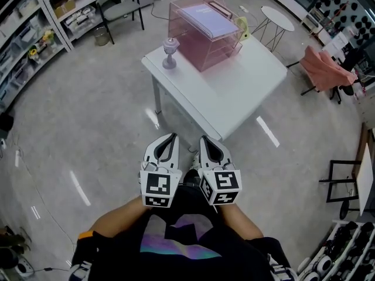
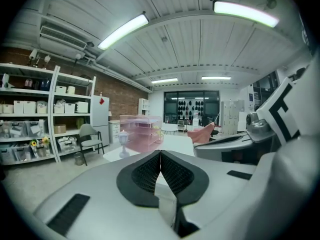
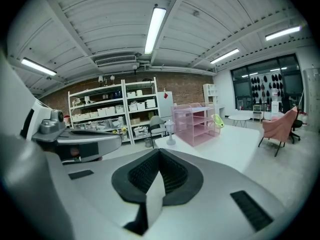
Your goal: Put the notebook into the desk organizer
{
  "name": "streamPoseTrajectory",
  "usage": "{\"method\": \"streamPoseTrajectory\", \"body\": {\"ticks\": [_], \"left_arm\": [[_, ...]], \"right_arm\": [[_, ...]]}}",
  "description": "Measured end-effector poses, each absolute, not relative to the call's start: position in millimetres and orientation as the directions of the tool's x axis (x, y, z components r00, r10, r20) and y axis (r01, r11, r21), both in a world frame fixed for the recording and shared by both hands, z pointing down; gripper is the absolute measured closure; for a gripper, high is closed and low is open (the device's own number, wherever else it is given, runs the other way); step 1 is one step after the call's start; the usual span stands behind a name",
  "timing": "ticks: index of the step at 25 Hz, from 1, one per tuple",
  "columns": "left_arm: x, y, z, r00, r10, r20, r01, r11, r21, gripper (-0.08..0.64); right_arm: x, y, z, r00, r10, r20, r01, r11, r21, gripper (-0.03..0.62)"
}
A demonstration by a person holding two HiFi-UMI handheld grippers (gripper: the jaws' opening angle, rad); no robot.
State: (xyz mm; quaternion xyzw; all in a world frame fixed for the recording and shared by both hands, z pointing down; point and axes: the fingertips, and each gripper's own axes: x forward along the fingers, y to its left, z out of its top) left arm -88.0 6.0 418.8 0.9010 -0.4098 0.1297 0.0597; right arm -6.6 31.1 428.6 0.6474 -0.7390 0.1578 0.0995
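Observation:
A pink wire desk organizer stands at the far end of a white table. A lavender notebook lies flat on the organizer's top tier. My left gripper and right gripper are held side by side close to my body, well short of the table's near edge. Both are shut with nothing between the jaws. In the left gripper view the organizer shows small ahead beyond the left gripper. In the right gripper view the organizer stands right of centre past the right gripper.
A small grey goblet-shaped lamp stands on the table left of the organizer. A green object lies behind the organizer. A chair and shelving stand at the left, a round side table and a pink-draped chair at the right.

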Motion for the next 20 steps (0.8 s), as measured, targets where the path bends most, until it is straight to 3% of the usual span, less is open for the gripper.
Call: {"method": "streamPoseTrajectory", "body": {"ticks": [20], "left_arm": [[-93.6, 6.4, 418.0, 0.618, -0.736, 0.277, -0.764, -0.645, -0.01, 0.549]], "right_arm": [[-15.0, 37.8, 434.1, -0.161, -0.92, 0.357, -0.987, 0.141, -0.083, 0.577]]}}
